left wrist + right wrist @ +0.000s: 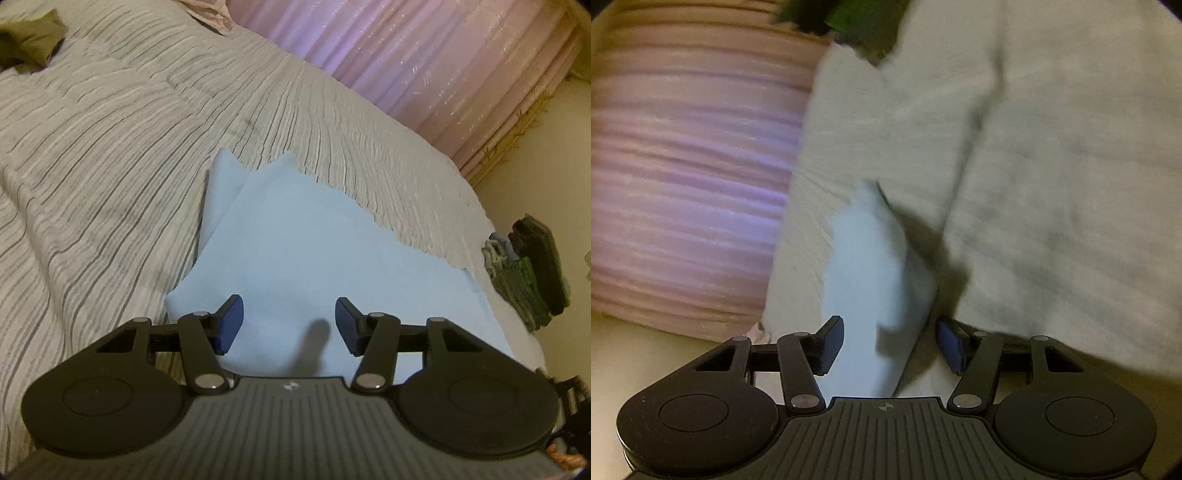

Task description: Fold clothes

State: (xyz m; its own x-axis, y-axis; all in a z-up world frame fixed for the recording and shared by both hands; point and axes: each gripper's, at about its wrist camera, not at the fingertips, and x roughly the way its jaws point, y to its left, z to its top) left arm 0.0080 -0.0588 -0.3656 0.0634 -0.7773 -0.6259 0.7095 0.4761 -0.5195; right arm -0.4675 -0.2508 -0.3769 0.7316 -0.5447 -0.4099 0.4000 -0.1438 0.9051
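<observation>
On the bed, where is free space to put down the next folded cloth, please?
The striped bedspread is bare between the light blue cloth and the olive garment, and toward the pink curtain. It is crowded at the bed's edge, near the dark green pile.

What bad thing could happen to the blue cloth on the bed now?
The blue cloth lies near the bed's edge, so a tug might slide it off. The left gripper hovers open over flat fabric and may pinch extra layers. The right gripper's view is blurred; with the cloth between open jaws, it may miss.
</observation>
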